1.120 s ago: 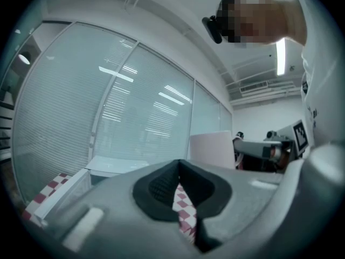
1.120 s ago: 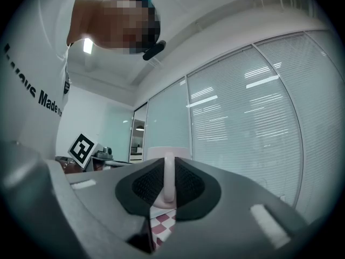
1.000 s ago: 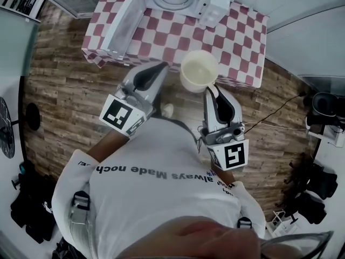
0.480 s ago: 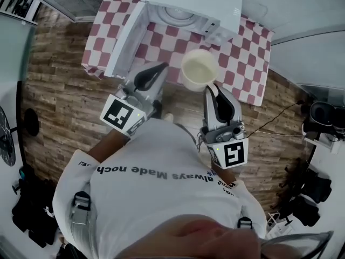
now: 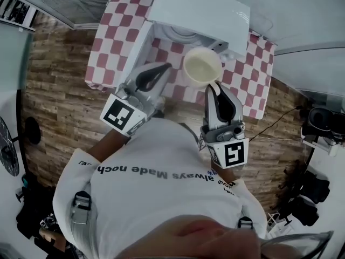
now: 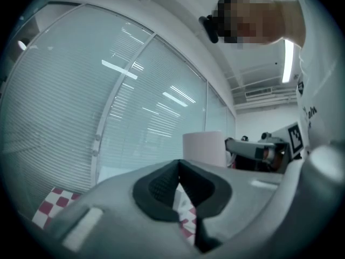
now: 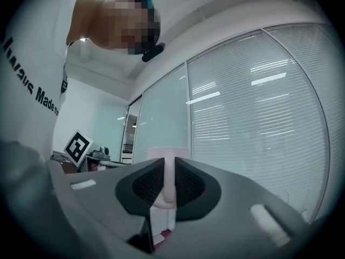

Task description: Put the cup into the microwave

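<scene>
**Cup Held at Microwave Opening: Status of Both Tongs**

Right gripper [image 5: 214, 84]: clenched. In the right gripper view, the 2 pads press on the handle of the cup [image 5: 201, 66] from either side, and the handle stands upright between them. The gripper points level, toward the microwave [image 5: 200, 11].

Cup: pale, upright, mouth facing up. In the head view it hangs clear above the table [image 5: 110, 42], inside the near edge, just in front of the microwave's opening. It rests on nothing.

Left gripper [image 5: 163, 67]: clenched on nothing. In the left gripper view, its 2 pads meet at the tips with no object between them. It sits just left of the cup, apart from it, above the table's near edge.

Microwave: white, placed toward the far edge of the red-and-white checked table. Its door [image 5: 133, 50] stands swung open on the left side
</scene>
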Tool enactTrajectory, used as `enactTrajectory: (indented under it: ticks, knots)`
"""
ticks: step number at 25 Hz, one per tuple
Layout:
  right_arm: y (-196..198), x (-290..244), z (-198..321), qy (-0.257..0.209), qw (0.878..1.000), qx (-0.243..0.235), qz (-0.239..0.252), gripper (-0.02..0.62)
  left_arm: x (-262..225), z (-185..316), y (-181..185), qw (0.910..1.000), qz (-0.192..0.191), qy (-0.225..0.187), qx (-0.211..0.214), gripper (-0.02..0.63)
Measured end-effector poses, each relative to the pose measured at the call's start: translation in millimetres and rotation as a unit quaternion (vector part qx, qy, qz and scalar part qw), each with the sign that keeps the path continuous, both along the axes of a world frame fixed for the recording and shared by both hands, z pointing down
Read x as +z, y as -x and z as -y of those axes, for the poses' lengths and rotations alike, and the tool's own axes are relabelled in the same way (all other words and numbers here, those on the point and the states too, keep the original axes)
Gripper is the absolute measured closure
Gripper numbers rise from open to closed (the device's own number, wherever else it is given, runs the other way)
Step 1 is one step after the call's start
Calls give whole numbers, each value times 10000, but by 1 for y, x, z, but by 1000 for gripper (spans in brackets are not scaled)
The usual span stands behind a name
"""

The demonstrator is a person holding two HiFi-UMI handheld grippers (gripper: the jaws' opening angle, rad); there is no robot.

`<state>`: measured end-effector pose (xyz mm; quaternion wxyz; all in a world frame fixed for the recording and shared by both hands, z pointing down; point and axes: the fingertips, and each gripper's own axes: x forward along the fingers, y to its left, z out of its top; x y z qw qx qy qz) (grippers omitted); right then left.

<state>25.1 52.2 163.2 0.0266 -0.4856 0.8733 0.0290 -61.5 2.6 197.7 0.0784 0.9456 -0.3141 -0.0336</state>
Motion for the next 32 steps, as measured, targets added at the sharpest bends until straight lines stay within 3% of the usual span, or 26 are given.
enactTrajectory:
  ticks: [16,32]
  knots:
    - [5,7,46,13,9999,108,29,555,10,48,-1,9998,51,62,199,601]
    - [-57,9,52,65,9999,-101,112,555,7,54,-56,9999,76,124,-63,601]
